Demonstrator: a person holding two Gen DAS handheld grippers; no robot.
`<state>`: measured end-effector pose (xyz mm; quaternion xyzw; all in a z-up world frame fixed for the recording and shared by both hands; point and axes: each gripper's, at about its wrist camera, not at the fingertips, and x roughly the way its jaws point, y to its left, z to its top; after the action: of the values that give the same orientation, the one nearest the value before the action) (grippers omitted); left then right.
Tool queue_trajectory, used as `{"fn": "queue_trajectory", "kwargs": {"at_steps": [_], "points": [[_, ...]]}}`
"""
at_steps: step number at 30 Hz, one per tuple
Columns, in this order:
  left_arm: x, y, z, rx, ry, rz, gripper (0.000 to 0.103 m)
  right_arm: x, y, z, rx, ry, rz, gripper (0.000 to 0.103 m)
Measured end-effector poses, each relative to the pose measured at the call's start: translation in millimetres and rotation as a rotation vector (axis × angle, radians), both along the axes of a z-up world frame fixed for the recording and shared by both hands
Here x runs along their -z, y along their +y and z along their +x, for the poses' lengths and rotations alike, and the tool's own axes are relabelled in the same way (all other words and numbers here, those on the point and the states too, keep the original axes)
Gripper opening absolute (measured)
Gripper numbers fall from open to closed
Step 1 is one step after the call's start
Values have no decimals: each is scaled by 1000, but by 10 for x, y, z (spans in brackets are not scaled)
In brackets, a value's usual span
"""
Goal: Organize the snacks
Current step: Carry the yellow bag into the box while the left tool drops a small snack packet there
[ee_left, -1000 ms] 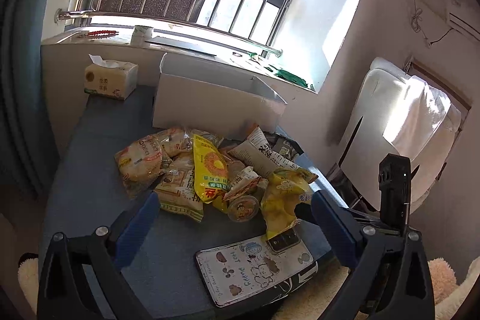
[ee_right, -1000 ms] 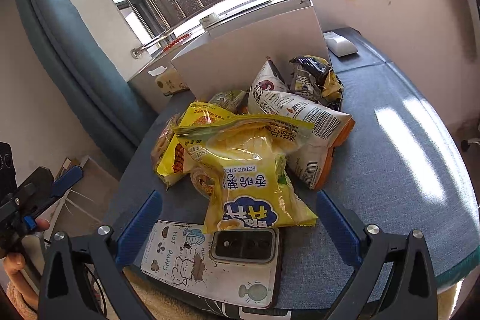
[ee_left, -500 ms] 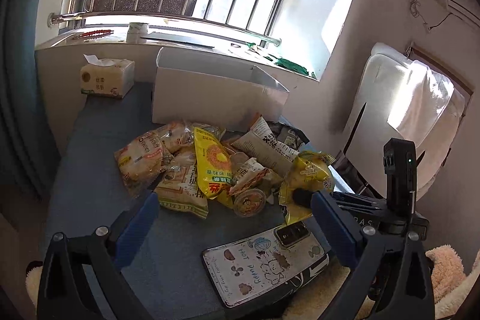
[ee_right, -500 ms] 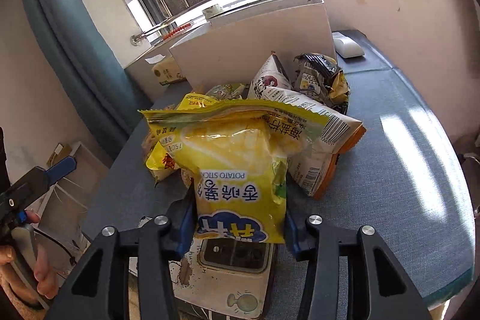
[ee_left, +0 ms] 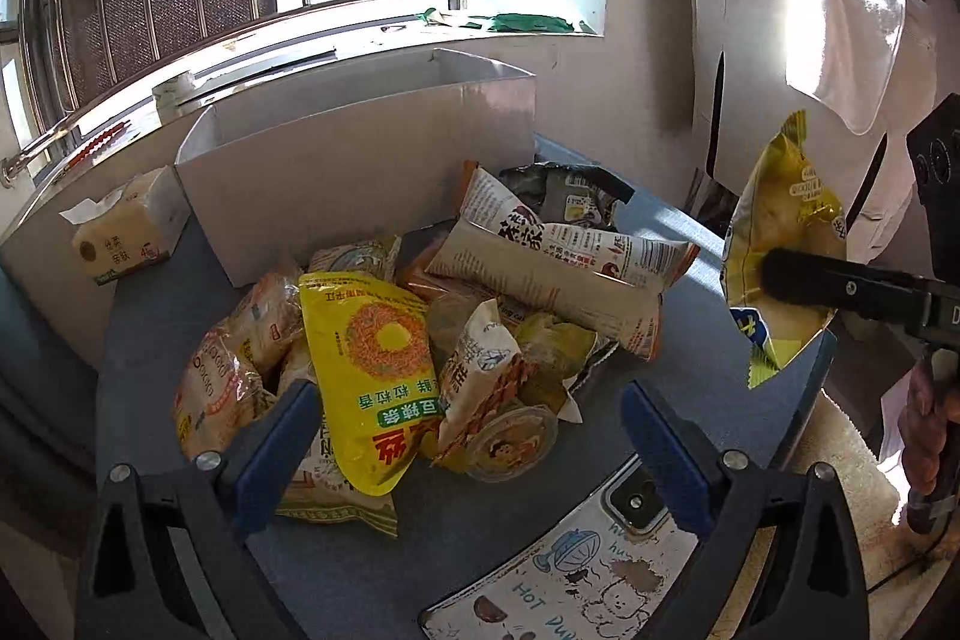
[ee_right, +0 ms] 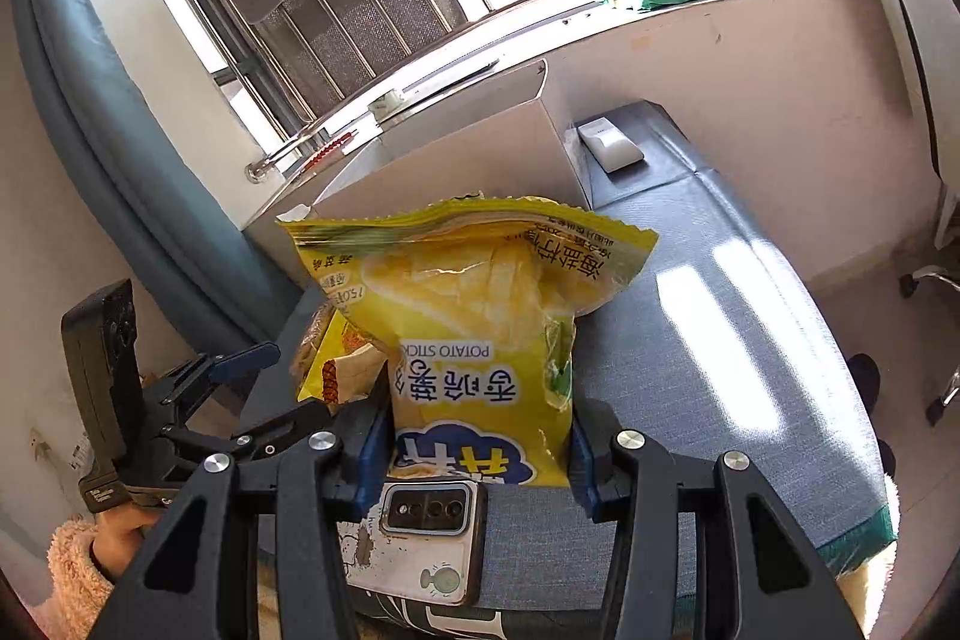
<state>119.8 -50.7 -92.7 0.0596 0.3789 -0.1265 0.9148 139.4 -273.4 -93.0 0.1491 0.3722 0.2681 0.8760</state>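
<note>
Right wrist view: the right gripper point(ee_right: 477, 451) has its blue pads clamped on the lower end of a yellow plastic bag of potato sticks point(ee_right: 480, 316), lifted clear of the grey-blue cushioned surface point(ee_right: 708, 340). The bag fills the space straight ahead and hides most of the snack pile; only a corner of an orange-and-yellow packet point(ee_right: 336, 370) peeks out to its left. Just under the jaws lies a phone in a white cartoon-printed case point(ee_right: 420, 538). Beyond the bag stands a white cardboard box point(ee_right: 468, 154), open at the top; its inside cannot be seen. A white remote-like object point(ee_right: 609, 142) rests past the box's right side.

From the left wrist, the left gripper point(ee_left: 465, 439) has just narrowed slightly and stands wide, nothing between its fingers, poised over the pile. Directly ahead lie a yellow packet with a ring picture point(ee_left: 372, 376), a small round clear-lidded cup point(ee_left: 510, 445) and a long beige bag with red print point(ee_left: 558, 268). A tissue pack point(ee_left: 123, 232) sits far left beside the box. The held bag hangs off to the right.
</note>
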Motion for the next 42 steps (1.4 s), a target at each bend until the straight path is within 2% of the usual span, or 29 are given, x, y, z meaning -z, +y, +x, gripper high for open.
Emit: {"fn": "queue_trajectory", "kwargs": {"at_steps": [2,4,5,6,8,9,11,15,16,18,22,25,29,33,37,40,42], "points": [[68,-41,127,15,19,48,87,4,12,-5,-9,1,2,52],[156,-42,244,25,53,81,69,10,29,-6,-16,3,-4,52],[212,-26,305,26,80,84,62,14,31,-12,-18,1,-8,52],[239,-3,339,35,90,60,50,17,36,-11,-20,2,-12,52],[245,-16,323,70,72,62,28,34,30,-7,-23,8,-11,52],[241,-32,305,83,72,62,23,41,27,-1,-22,10,-12,52],[226,-26,272,73,73,53,22,59,14,10,-19,21,-13,52],[125,140,116,30,43,-42,22,71,2,6,-15,28,-6,52],[69,208,65,18,35,-87,22,69,2,1,-15,27,-5,52],[-59,344,-36,-7,-3,-171,21,53,16,0,-21,21,-5,52],[-333,572,-175,-54,-88,-273,21,-13,49,63,-37,14,10,52],[-578,772,-134,-96,-166,-329,21,-160,110,208,-51,2,23,52],[-889,1049,92,-148,-244,-391,21,-497,249,532,-68,-40,53,52],[-1138,1255,506,-176,-273,-443,21,-838,419,1000,-66,-89,62,52],[-1228,1368,1107,-204,-248,-449,21,-985,614,1592,-68,-67,48,52],[-1171,1448,1541,-241,-200,-468,21,-945,768,2028,-60,-22,2,52],[-1108,1453,1764,-260,-184,-451,21,-878,870,2272,-36,20,-18,52]]}}
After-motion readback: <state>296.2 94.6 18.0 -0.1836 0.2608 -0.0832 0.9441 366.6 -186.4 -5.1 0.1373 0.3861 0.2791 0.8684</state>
